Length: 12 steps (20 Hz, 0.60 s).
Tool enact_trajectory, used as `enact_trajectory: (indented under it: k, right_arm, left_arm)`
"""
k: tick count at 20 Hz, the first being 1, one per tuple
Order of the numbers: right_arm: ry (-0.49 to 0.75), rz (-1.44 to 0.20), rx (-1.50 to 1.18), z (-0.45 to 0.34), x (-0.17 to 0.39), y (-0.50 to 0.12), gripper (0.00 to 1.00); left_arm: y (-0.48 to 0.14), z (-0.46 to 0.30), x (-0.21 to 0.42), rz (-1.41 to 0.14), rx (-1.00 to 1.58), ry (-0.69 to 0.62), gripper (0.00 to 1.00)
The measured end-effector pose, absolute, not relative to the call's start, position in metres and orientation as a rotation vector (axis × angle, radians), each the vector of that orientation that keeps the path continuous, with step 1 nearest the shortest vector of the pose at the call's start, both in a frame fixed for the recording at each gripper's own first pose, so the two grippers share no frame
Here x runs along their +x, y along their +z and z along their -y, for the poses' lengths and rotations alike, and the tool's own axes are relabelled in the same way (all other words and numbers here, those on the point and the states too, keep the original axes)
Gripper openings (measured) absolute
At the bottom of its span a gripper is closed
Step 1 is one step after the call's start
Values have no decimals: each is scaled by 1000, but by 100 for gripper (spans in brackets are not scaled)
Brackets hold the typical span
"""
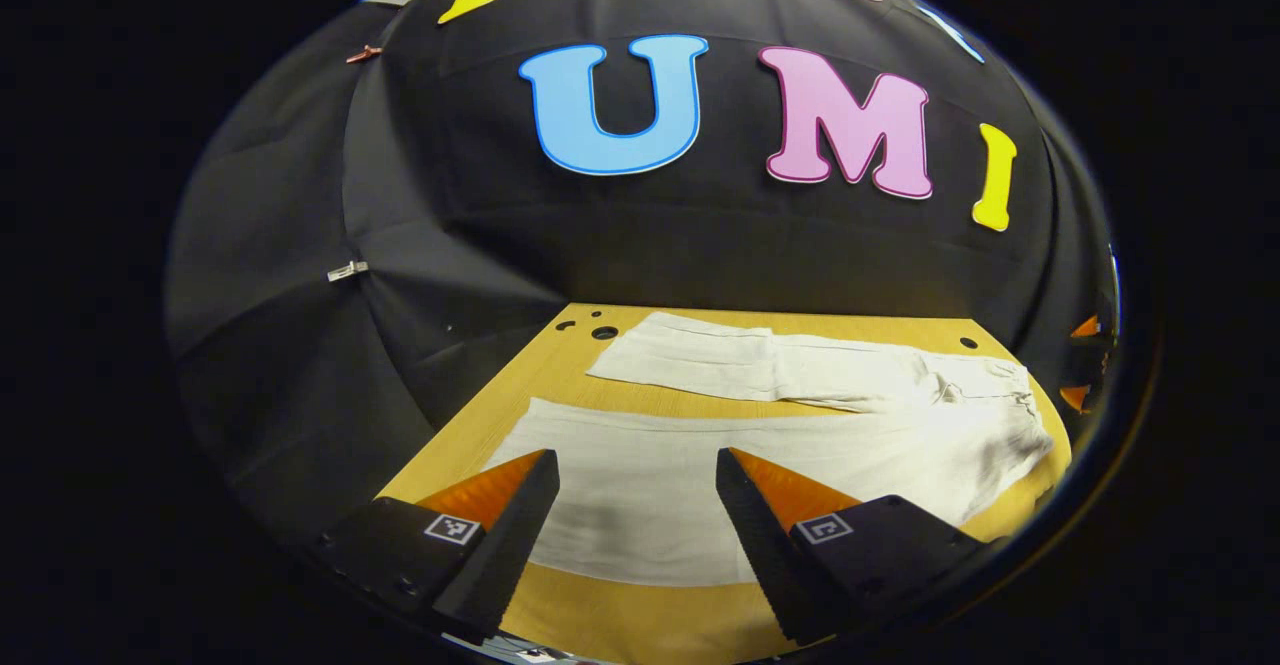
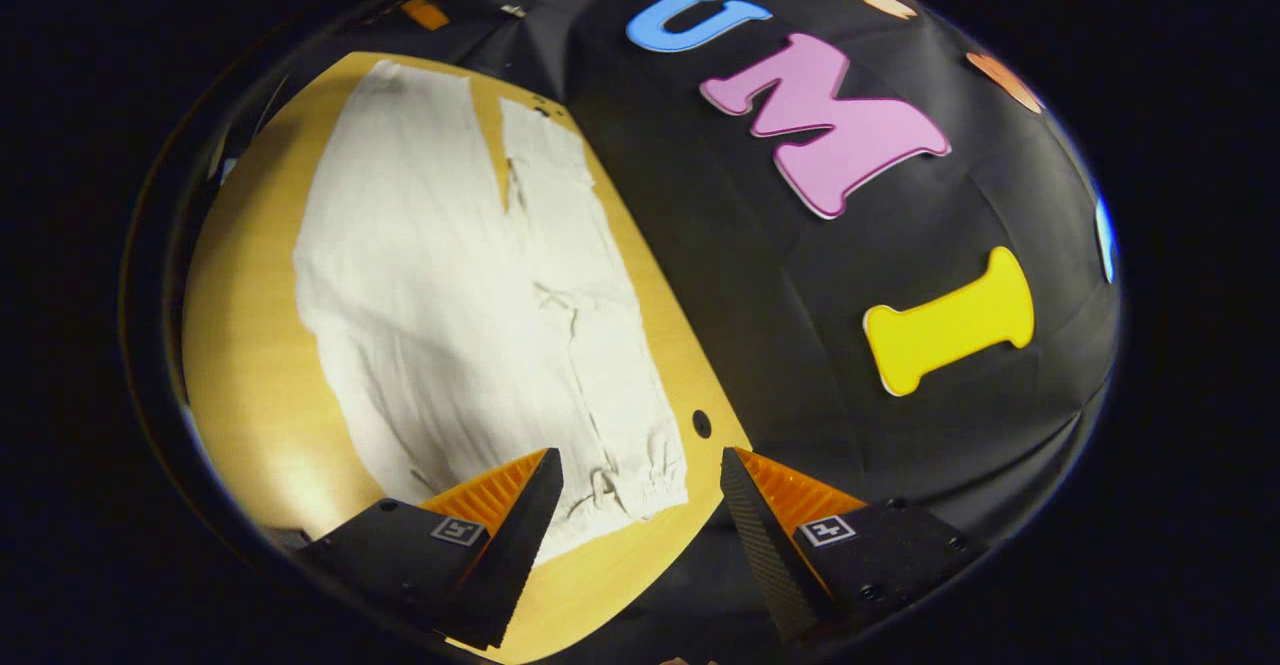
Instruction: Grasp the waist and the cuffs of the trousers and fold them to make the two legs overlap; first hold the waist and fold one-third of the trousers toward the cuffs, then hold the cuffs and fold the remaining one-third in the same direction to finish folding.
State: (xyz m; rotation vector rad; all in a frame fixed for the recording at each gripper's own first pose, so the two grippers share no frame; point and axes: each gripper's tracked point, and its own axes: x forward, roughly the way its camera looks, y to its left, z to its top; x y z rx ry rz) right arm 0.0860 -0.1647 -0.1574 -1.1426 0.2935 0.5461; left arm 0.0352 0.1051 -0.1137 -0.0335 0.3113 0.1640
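left hand-held gripper (image 1: 636,465) agape, right hand-held gripper (image 2: 640,465) too (empty)

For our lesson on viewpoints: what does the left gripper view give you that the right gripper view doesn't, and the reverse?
Left gripper view: the left gripper, open, over the near leg's cuff end, and a clip on the wall cloth. Right gripper view: the right gripper, open, by the gathered waist. Shared: white trousers lying flat on the wooden table, legs apart.

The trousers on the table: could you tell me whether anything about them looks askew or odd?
Nothing stands out: the trousers lie flat on the table, legs spread apart, with only light creasing near the waist.
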Motion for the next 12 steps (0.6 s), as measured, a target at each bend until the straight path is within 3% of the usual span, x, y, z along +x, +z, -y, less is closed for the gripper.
enact_trajectory:
  k: [4, 12]
  right_arm:
    - [713, -453, -1209, 184, 56, -211, 97]
    - [818, -608, -1321, 210, 44, -266, 97]
  left_arm:
    - [-125, -111, 33, -339, -27, 184, 98]
    - [-151, -134, 19, -405, -25, 243, 99]
